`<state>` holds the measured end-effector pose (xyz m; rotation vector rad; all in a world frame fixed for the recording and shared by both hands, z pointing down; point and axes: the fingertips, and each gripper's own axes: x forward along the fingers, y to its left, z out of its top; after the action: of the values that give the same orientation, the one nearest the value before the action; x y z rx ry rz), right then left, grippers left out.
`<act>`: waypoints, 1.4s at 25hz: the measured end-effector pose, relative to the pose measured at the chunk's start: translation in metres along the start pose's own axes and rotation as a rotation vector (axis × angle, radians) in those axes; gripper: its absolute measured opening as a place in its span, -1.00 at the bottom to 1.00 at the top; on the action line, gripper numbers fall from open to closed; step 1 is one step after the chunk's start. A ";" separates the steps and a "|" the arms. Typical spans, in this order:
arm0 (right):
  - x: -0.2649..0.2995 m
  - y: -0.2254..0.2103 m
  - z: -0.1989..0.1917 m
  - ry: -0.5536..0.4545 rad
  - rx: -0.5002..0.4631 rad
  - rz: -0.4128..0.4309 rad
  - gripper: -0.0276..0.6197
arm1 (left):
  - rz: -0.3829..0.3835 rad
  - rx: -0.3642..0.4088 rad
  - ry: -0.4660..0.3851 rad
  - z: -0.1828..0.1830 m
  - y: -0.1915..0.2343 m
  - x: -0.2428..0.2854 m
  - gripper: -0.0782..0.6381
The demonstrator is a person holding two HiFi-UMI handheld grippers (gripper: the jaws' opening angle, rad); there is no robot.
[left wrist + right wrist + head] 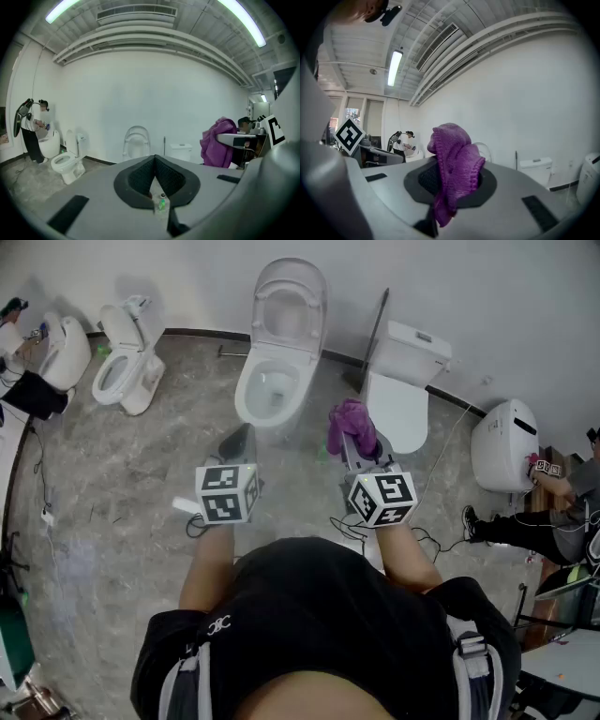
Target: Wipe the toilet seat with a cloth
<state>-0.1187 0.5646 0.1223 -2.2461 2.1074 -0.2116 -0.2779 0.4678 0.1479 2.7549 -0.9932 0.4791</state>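
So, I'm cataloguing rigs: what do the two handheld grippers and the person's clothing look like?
Both the left gripper and right gripper have grey wedge-shaped bodies with black textured pads. Each carries a white cube with black square markers. The person wears a black short-sleeved shirt.

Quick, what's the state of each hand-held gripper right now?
Left hand-held gripper: closed, nothing between the jaws.
Right hand-held gripper: closed on the purple cloth.

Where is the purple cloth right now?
The purple cloth is clamped in the right gripper, right of centre in the head view, just right of the open toilet.
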 end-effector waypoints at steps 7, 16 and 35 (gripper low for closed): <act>-0.001 -0.030 0.000 -0.014 0.027 0.024 -0.75 | 0.033 0.002 -0.001 0.006 -0.021 0.014 -0.78; -0.001 -0.059 0.005 -0.023 0.000 0.052 -0.75 | 0.065 0.007 0.001 0.006 -0.048 0.029 -0.78; 0.009 -0.112 -0.002 -0.003 -0.019 0.099 -0.75 | 0.118 -0.016 0.008 -0.004 -0.082 0.066 -0.78</act>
<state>-0.0076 0.5628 0.1398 -2.1440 2.2213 -0.1844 -0.1780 0.4921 0.1706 2.6885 -1.1577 0.4968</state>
